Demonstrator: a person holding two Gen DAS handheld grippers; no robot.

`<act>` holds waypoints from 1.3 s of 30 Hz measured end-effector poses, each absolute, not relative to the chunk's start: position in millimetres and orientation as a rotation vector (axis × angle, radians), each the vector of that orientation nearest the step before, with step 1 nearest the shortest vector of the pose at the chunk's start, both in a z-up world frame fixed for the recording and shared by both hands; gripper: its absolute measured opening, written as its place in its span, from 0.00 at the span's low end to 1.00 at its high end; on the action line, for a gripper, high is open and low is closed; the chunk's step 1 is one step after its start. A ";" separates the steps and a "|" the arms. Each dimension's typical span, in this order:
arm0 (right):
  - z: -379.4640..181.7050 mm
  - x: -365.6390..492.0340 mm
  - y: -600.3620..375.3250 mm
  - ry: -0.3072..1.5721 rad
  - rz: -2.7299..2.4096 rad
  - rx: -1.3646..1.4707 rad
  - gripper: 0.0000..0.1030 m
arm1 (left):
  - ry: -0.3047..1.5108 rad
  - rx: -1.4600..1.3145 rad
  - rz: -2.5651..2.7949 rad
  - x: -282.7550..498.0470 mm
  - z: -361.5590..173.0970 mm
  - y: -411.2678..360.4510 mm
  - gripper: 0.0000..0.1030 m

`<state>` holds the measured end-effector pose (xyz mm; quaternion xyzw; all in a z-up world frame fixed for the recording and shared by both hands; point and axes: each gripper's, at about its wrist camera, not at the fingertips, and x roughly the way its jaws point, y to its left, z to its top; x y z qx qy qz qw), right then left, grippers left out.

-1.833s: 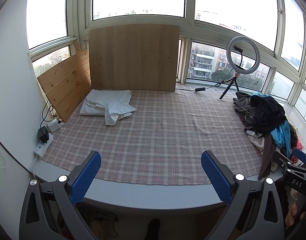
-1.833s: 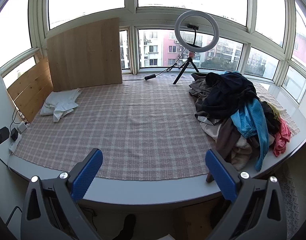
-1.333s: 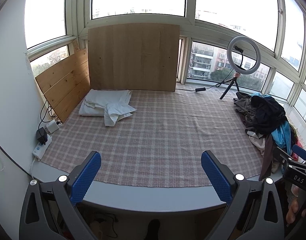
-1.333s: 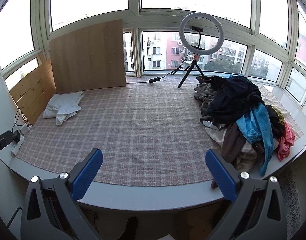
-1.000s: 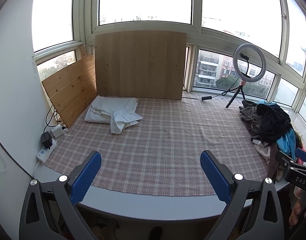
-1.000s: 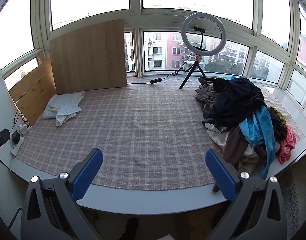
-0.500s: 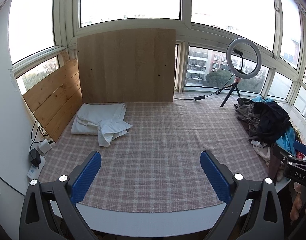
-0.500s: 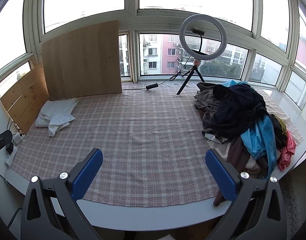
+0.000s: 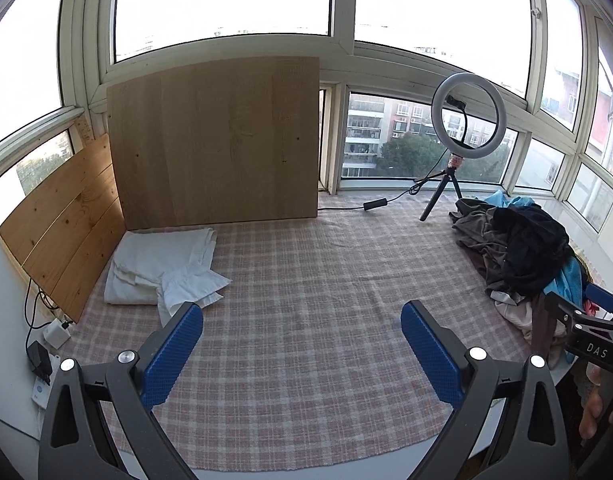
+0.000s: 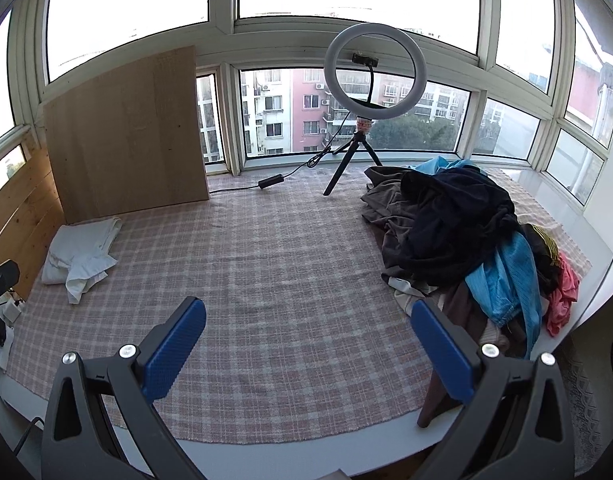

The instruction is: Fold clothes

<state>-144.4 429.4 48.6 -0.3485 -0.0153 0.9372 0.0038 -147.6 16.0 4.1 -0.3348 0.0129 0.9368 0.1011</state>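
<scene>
A heap of unfolded clothes, dark, grey, blue and pink, lies at the right end of the plaid-covered platform; the left wrist view shows the same heap. A white folded garment rests at the far left by the wooden boards, also seen as a white bundle in the right wrist view. My left gripper hangs open over the platform's front part, empty. My right gripper is open too, empty, with the heap just right of its right finger. The right gripper's body shows at the left view's right edge.
A ring light on a tripod stands at the back by the windows, its cable trailing left. A large wooden board and a slatted panel lean on the left. A power strip and chargers sit at the left edge.
Both grippers have moved forward and up over the platform; the front edge has dropped lower in both views. The clothes have not moved, and both grippers stay open.
</scene>
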 end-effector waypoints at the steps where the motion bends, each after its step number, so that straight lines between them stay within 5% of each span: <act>1: 48.4 -146.8 430.7 -0.045 2.925 -1.088 1.00 | 0.033 -0.986 2.759 -152.8 5.5 16.1 0.96; 39: 48.4 -235.9 513.7 0.118 2.711 -1.016 1.00 | 0.189 -0.955 2.611 -239.1 7.6 106.2 0.97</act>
